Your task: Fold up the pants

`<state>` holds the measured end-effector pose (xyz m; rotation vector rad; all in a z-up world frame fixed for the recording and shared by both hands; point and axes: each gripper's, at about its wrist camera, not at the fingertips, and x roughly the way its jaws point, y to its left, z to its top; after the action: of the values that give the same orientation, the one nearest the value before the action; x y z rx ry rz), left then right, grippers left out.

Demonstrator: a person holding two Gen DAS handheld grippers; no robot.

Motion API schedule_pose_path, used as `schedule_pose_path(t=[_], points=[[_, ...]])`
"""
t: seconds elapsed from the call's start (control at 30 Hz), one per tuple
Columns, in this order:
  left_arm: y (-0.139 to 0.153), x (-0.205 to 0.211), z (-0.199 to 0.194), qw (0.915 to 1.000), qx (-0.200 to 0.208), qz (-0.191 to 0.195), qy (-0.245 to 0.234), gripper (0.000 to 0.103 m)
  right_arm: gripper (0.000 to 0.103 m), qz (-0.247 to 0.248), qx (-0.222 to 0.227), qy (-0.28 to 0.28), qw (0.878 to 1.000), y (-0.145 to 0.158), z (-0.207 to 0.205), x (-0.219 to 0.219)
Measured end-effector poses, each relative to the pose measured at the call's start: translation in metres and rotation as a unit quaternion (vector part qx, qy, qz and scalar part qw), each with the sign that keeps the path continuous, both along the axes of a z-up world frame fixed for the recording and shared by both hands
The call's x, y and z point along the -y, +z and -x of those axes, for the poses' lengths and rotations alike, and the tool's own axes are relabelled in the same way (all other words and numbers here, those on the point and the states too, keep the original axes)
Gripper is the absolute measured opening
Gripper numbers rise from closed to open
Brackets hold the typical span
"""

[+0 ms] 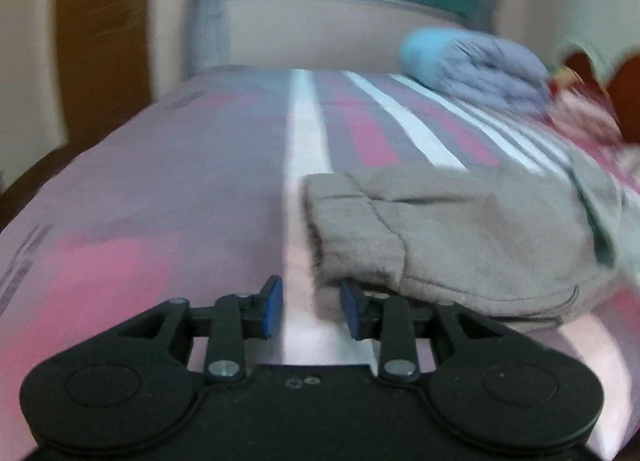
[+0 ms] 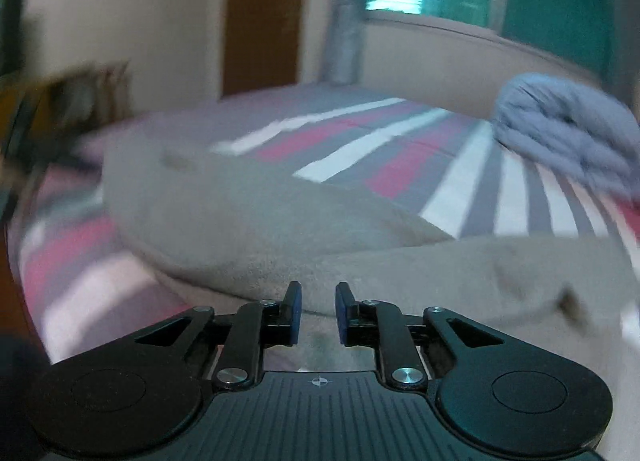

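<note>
Grey-brown pants (image 1: 460, 237) lie folded, cuffs stacked.

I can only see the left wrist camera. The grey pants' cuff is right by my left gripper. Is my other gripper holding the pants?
Observer: No. The right gripper has its jaws apart with nothing between them. The pants lie just in front of it.
Operator: Are the pants all flat over there?
Observer: Not quite. In the right wrist view one grey layer seems to lie on top of another, and a rounded edge runs across the bed.
Operator: Is there anything next to the bed on that side?
Observer: Yes, some brownish furniture stands past the bed's left edge, but it is too blurred to name.
</note>
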<state>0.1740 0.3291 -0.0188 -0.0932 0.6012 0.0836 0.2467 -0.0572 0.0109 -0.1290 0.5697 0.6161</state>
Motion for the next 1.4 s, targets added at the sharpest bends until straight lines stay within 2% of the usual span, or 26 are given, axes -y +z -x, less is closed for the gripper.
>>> schedule_pose_path(t=[0.03, 0.1, 0.2, 0.33, 0.5, 0.6, 0.7, 0.73, 0.77, 0.8, 0.87, 0.9, 0.93, 1.03, 1.13, 1.2, 1.27, 1.37, 1.4], points=[[0.005, -0.003, 0.007, 0.9995, 0.008, 0.024, 0.017, 0.027, 0.028, -0.024, -0.008, -0.019, 1.0, 0.004, 0.002, 0.008], [0.014, -0.006, 0.017, 0.9954, 0.025, 0.083, 0.04, 0.034, 0.04, -0.058, -0.017, -0.05, 0.997, 0.013, 0.001, 0.014], [0.017, -0.007, 0.012, 0.9859, 0.021, 0.162, 0.036, 0.034, 0.044, -0.093, -0.04, -0.075, 0.992, 0.02, -0.008, 0.012], [0.005, -0.016, -0.008, 0.974, -0.003, 0.223, 0.038, 0.034, 0.044, -0.117, -0.092, -0.104, 0.983, 0.019, -0.023, -0.003], [-0.014, -0.019, -0.02, 0.9664, -0.025, 0.253, 0.04, 0.032, 0.044, -0.14, -0.163, -0.157, 0.964, 0.009, -0.054, -0.016], [-0.019, -0.018, -0.025, 0.9651, -0.032, 0.257, 0.04, 0.032, 0.044, -0.147, -0.194, -0.175, 0.954, 0.004, -0.071, -0.022], [-0.024, -0.021, -0.022, 0.9618, -0.033, 0.268, 0.043, 0.032, 0.044, -0.132, -0.23, -0.202, 0.943, -0.003, -0.093, -0.028], [-0.025, -0.021, -0.021, 0.9608, -0.033, 0.271, 0.045, 0.032, 0.045, -0.129, -0.247, -0.209, 0.937, -0.006, -0.099, -0.034], [-0.026, -0.022, -0.021, 0.9603, -0.033, 0.273, 0.045, 0.032, 0.052, -0.126, -0.263, -0.215, 0.932, -0.01, -0.106, -0.036], [-0.026, -0.023, -0.022, 0.9599, -0.033, 0.274, 0.046, 0.032, 0.054, -0.121, -0.275, -0.224, 0.927, -0.016, -0.112, -0.037], [-0.024, -0.022, -0.022, 0.9611, -0.034, 0.27, 0.047, 0.026, 0.053, -0.111, -0.279, -0.233, 0.925, -0.021, -0.117, -0.042], [-0.024, -0.022, -0.021, 0.9618, -0.035, 0.268, 0.046, 0.024, 0.026, -0.11, -0.273, -0.236, 0.926, -0.023, -0.116, -0.041], [-0.023, -0.022, -0.021, 0.9621, -0.034, 0.267, 0.043, 0.021, 0.005, -0.107, -0.265, -0.235, 0.929, -0.024, -0.114, -0.04], [-0.019, -0.019, -0.019, 0.9649, -0.028, 0.259, 0.034, 0.019, 0.002, -0.128, -0.254, -0.231, 0.93, -0.022, -0.103, -0.027], [-0.007, -0.019, -0.016, 0.9663, 0.01, 0.256, 0.025, 0.018, 0.002, -0.145, -0.235, -0.228, 0.934, -0.019, -0.088, -0.011], [0.009, -0.02, -0.018, 0.9669, 0.043, 0.251, 0.02, 0.017, 0.002, -0.151, -0.208, -0.222, 0.941, -0.011, -0.075, -0.006], [0.021, -0.017, -0.021, 0.97, 0.057, 0.236, 0.016, 0.017, 0.002, -0.168, -0.158, -0.213, 0.95, 0.002, -0.061, -0.001], [0.01, -0.009, -0.024, 0.9846, 0.027, 0.172, 0.015, 0.018, 0.002, -0.195, -0.101, -0.203, 0.954, 0.015, -0.035, 0.014], [-0.006, -0.005, -0.027, 0.9883, -0.007, 0.151, 0.02, 0.018, 0.002, -0.203, -0.094, -0.203, 0.953, 0.009, -0.026, 0.022]])
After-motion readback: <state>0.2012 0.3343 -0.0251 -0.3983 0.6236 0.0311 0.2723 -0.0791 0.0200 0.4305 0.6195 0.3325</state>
